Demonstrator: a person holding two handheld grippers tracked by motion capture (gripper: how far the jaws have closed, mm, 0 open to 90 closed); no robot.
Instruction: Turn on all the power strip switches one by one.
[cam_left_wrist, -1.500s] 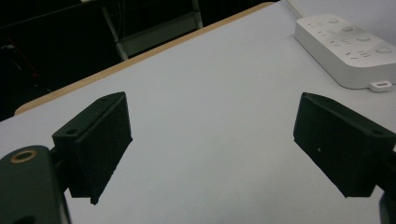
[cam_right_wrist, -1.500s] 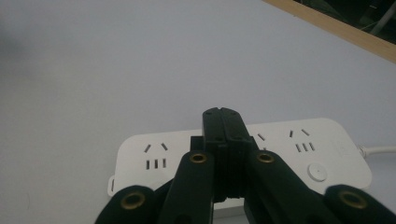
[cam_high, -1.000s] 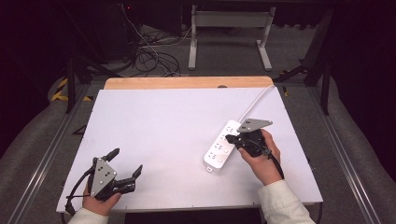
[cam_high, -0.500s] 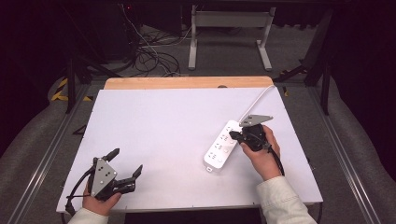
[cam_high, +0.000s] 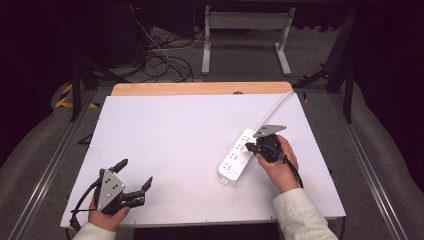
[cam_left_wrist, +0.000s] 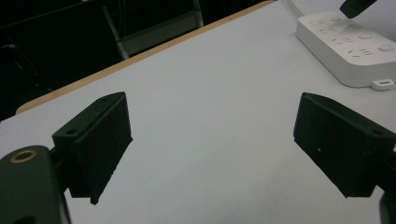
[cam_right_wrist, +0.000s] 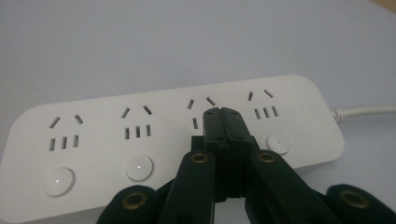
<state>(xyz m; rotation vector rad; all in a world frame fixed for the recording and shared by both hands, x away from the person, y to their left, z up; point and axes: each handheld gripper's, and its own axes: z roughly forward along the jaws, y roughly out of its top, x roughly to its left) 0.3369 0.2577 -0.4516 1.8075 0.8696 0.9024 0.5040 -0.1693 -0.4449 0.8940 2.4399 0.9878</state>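
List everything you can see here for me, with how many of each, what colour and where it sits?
power strip: one, white, four socket groups each with a round button, lying on the right half of the table
power strip cord: one, white, running from the strip toward the table's far edge
table: one, white top with a wooden strip along the far edge
cables on the floor: a dark tangle beyond the table
metal stand: one, grey, on the floor behind the table
left tool: one, black, jaws open, held low at the near left corner
right tool: one, black, jaws shut, tips over the strip's third socket group
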